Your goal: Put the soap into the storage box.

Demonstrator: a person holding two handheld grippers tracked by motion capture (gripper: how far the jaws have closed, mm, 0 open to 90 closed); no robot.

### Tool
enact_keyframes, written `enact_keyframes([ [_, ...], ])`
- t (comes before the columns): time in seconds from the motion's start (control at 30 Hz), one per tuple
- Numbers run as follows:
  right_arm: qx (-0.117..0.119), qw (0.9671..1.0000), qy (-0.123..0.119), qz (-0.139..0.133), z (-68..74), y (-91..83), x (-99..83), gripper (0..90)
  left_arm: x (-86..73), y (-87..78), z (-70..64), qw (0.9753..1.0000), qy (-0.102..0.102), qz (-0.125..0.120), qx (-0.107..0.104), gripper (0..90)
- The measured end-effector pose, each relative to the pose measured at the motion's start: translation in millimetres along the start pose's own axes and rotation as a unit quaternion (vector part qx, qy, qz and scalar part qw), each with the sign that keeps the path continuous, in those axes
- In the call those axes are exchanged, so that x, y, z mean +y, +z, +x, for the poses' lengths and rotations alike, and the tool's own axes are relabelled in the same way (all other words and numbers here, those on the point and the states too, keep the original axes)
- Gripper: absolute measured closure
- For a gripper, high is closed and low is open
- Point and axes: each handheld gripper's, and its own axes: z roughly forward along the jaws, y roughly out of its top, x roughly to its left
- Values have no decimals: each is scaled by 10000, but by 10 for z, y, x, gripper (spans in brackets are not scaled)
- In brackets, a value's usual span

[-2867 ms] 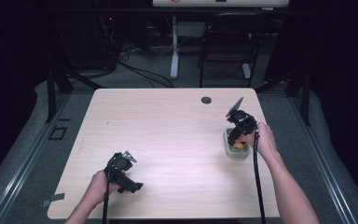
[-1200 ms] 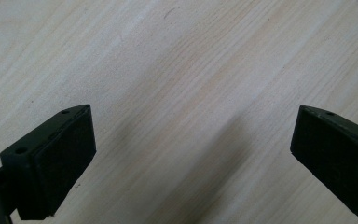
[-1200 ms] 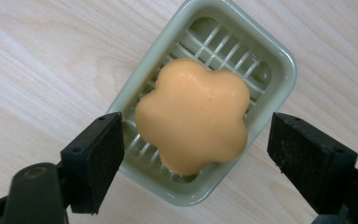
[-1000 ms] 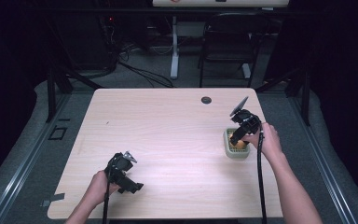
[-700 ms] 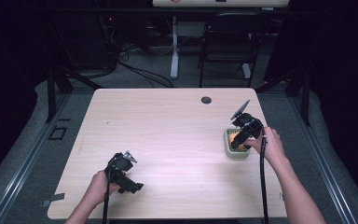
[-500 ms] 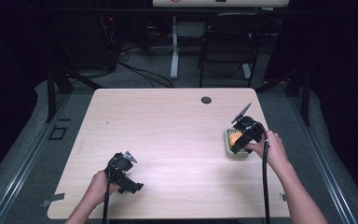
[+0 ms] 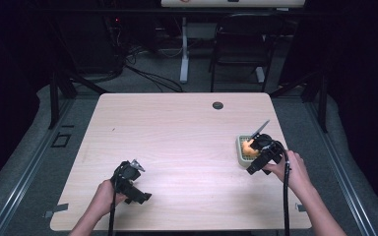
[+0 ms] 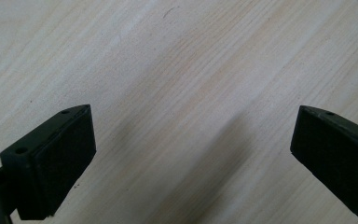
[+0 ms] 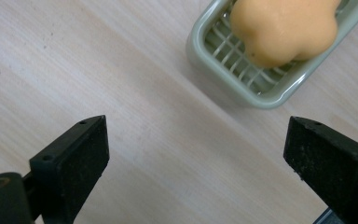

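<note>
Left black two-jaw gripper (image 7: 129, 179) is sitting low at the near left, held by the person's left hand (image 7: 107, 196), forearm coming in from the bottom edge. Its fingers (image 8: 56, 158) are standing wide apart. Right black two-jaw gripper (image 7: 262, 153) is sitting at the near right, gripped by the right hand (image 7: 290, 169), cable trailing back along the forearm. Its fingers (image 9: 77, 156) are gaping wide too, nothing between them.
</note>
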Motion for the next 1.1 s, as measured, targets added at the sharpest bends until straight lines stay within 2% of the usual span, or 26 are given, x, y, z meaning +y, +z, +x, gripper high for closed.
enact_keyframes([
  [0.03,-29,10000,-73,54,6,-10,-32,65,0,0,0,10000,0,-2,0,0],
  [0.17,29,10000,-67,48,28,-24,-149,65,2,3,-3,10000,0,16,15,0],
  [0.27,23,9999,47,-127,73,-3,-254,65,2,3,-3,10000,-4,18,20,0],
  [0.37,-29,9999,-48,-95,119,7,-340,65,2,2,-4,10000,1,14,22,0],
  [0.43,-6,9999,-4,-162,156,26,-409,64,2,2,-3,10000,1,14,22,0],
  [0.47,12,9999,-66,-81,161,23,-430,65,2,1,-4,10000,1,14,19,0],
  [0.53,7,9997,-4,-262,196,57,-494,65,2,0,-3,10000,2,11,28,0],
  [0.57,-6,9996,-53,-273,206,49,-519,65,1,-1,-2,10000,5,7,27,0],
  [0.6,10,9990,12,-456,242,65,-577,65,0,-2,-1,10000,3,2,21,0],
  [0.7,11,9987,42,-513,305,87,-700,65,-1,-4,5,10000,-1,-7,17,0],
  [0.77,46,9987,102,-488,344,112,-777,65,1,-4,-1,10000,16,-10,15,0],
  [0.83,-12,9993,28,-373,364,136,-839,67,5,-7,-9,10000,23,-15,21,0],
  [0.87,14,9993,75,-370,374,144,-852,67,7,-5,-10,10000,29,-11,19,0],
  [0.97,-196,9991,3,-388,356,179,-866,72,11,-5,-11,10000,49,-18,51,0],
  [1.03,-188,9992,0,-352,325,180,-858,72,12,-3,-9,10000,47,-12,53,0],
  [1.07,-141,9987,102,-471,324,206,-863,72,13,-1,-8,10000,36,-14,56,0],
  [1.1,-130,9992,45,-379,303,204,-855,72,13,3,-6,10000,28,-26,60,0],
])
